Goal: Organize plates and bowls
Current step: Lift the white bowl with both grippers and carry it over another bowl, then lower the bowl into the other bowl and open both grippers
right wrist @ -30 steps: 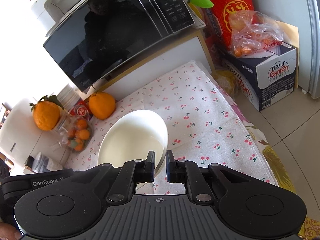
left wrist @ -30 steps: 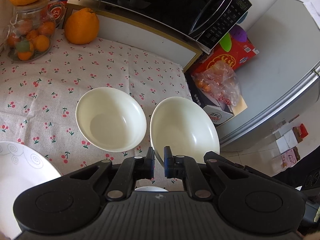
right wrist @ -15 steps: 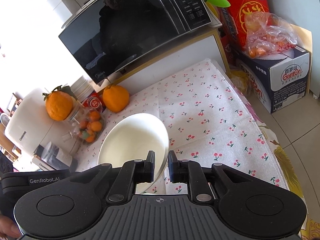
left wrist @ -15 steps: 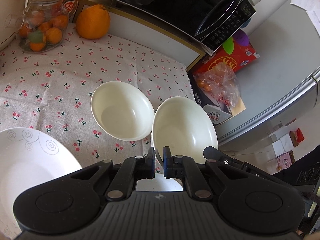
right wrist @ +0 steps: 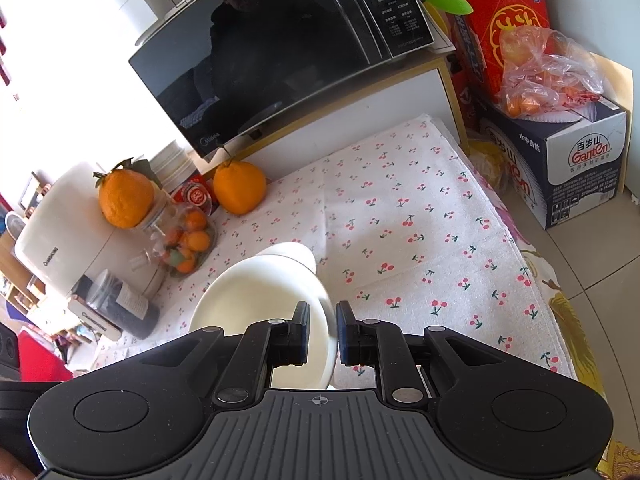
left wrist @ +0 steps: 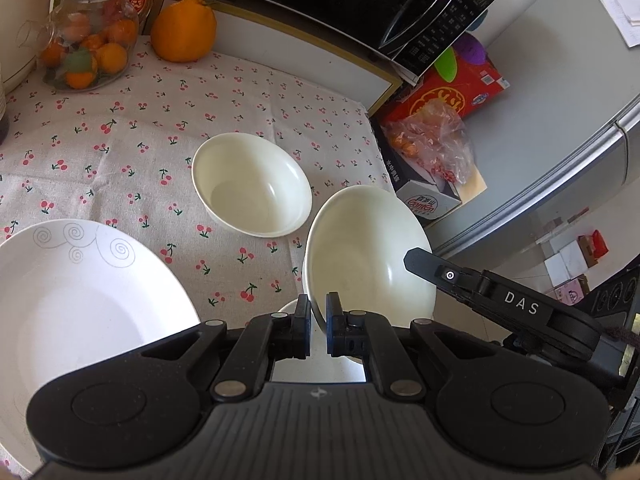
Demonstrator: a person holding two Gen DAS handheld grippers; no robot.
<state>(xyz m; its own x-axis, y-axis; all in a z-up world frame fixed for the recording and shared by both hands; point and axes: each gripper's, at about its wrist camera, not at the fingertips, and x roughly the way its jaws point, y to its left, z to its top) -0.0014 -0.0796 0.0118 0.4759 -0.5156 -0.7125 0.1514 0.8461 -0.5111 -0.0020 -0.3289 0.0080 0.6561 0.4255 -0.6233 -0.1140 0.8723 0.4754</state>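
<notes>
Plate [left wrist: 80, 312] fills far more of the left wrist view's lower left than a second ago, and the free bowl [left wrist: 252, 186] on the cherry-print tabletop [left wrist: 100, 148] sits farther off. The left gripper [left wrist: 318, 330] has drawn back, pressed tight on the near rim of the held bowl [left wrist: 368, 256], which is tilted beside the free one, so nesting looks like the next step. On the right, the right gripper [right wrist: 322, 334] has eased slightly, and whether its pads still touch the rim between them is unclear. Beyond it, open tabletop runs to the cloth's edge above the floor.
</notes>
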